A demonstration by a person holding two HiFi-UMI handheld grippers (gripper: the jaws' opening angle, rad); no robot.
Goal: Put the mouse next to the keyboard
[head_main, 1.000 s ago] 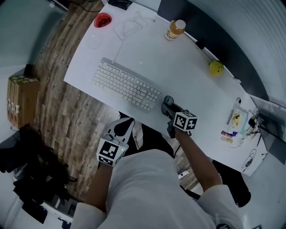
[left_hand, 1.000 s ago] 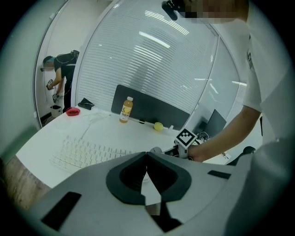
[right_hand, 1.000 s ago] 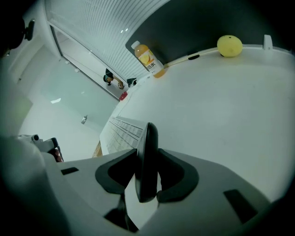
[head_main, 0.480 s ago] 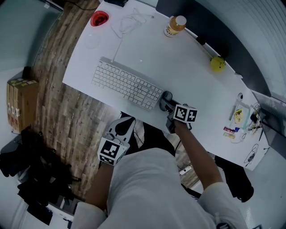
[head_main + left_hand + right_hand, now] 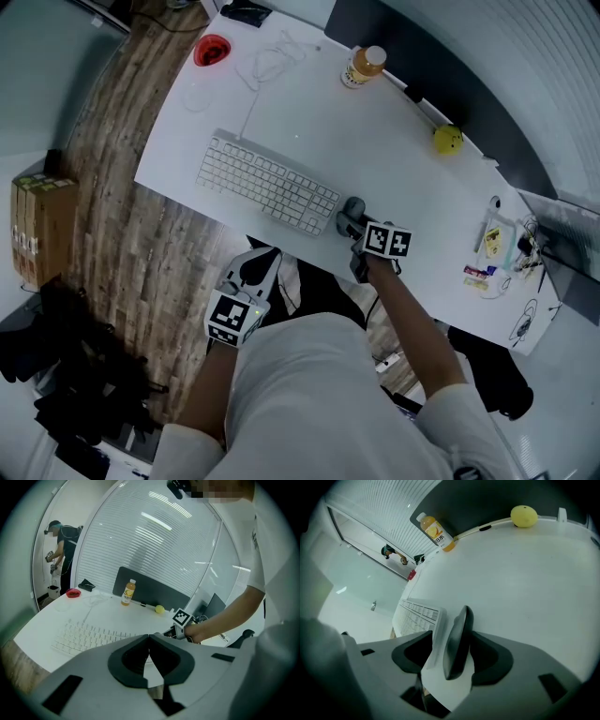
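Note:
The dark mouse lies on the white table just off the right end of the white keyboard. My right gripper reaches over the table's near edge and straddles the mouse. In the right gripper view the mouse sits between the jaws of my right gripper, which are opening; a gap shows on the keyboard side. My left gripper hangs below the table edge, shut and empty; in its own view my left gripper has its tips touching.
At the table's back stand an orange juice bottle and a yellow ball. A red dish and a white cable lie far left. Small items clutter the right end. A cardboard box stands on the wooden floor.
The head view has shifted slightly. My right gripper stays at the mouse beside the keyboard's right end. The left gripper has not moved.

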